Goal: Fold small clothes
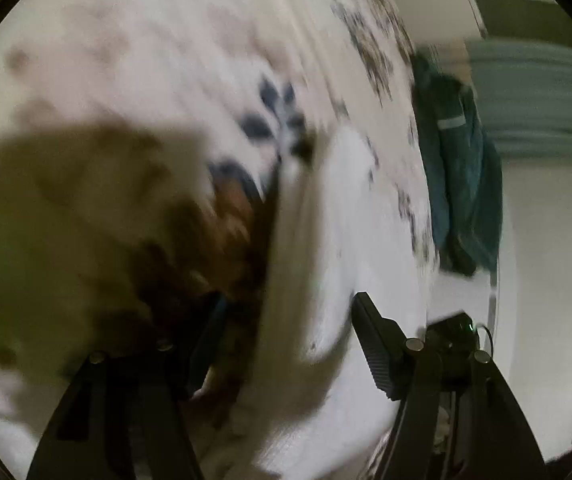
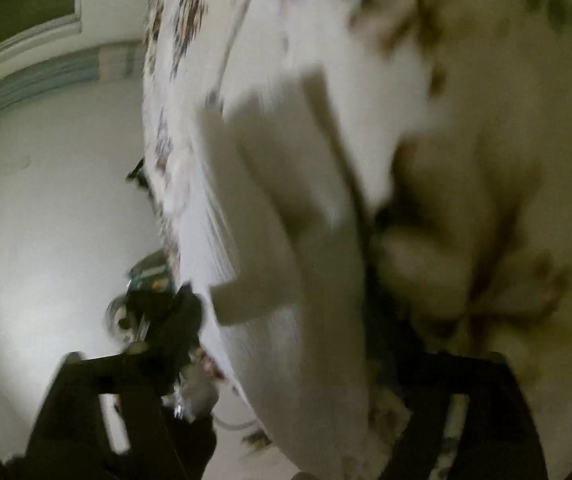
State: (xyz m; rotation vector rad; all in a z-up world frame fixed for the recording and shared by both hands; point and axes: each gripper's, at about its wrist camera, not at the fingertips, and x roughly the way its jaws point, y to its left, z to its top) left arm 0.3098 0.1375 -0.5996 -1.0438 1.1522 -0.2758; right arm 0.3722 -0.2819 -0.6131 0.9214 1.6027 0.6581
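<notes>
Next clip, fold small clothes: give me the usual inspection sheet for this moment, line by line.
Surface: bed sheet, white with a dark floral print; heavily motion-blurred in both views.
Job's things: white garment draped between the left tongs' fingers; also seen in the right wrist view; type unclear.
Clutter: teal cloth hanging past the bed edge.
Grippers: left tongs open, fingers either side of the garment; right tongs wide apart, grip cannot be told through blur.
Cables: thin wire by the left tongs' mount.
Surroundings: pale floor, window frame at the top left of the right view.
</notes>
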